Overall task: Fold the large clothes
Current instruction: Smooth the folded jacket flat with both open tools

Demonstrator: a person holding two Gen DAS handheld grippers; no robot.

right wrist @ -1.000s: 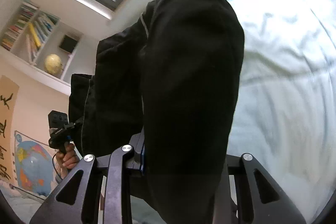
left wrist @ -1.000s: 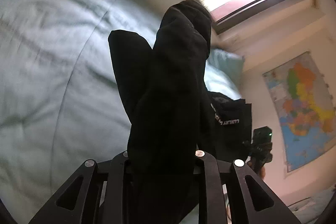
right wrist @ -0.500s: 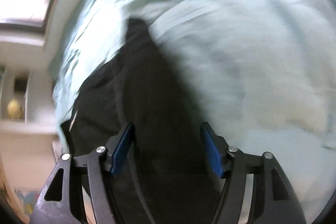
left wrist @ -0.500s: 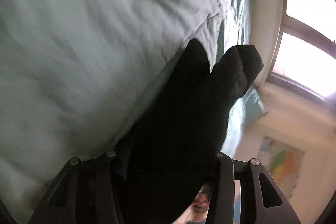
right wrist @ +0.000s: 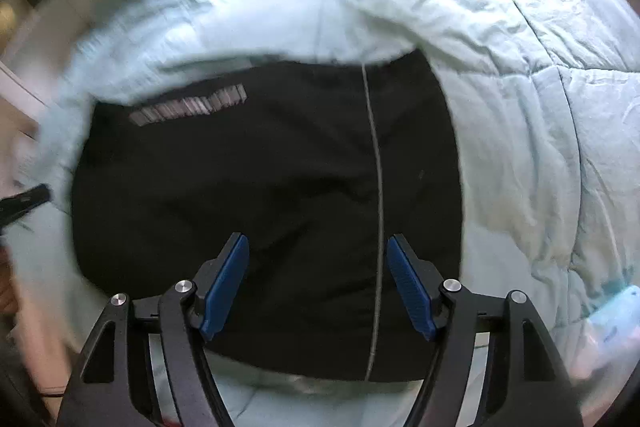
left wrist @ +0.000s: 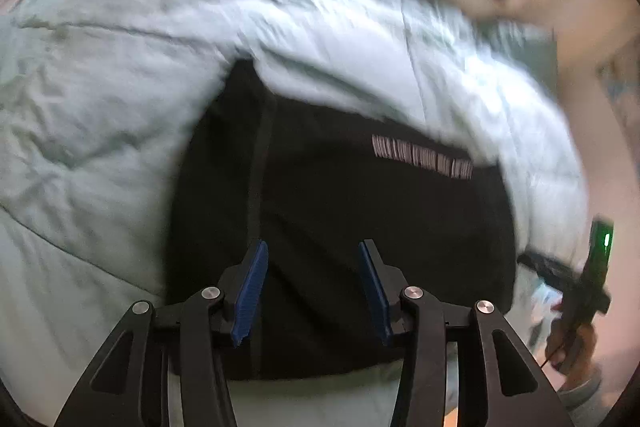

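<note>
Fingers wide on both: left gripper (left wrist: 310, 293) and right gripper (right wrist: 318, 287) hold nothing. Black garment (left wrist: 340, 227) lies flat on the bed (left wrist: 100, 107) right ahead of and beneath both sets of fingertips, folded into a rough rectangle. Risk, my read: soft quilted duvet gives under pressure, so the next pinch could grab bedding with the cloth or drag layers and skew the fold. Long axis looks crosswise to the fingers, printed strip (right wrist: 188, 105) at the far edge; a pale stripe (right wrist: 376, 207) runs away from the right fingertips. Motion blur, so edges are uncertain.
</note>
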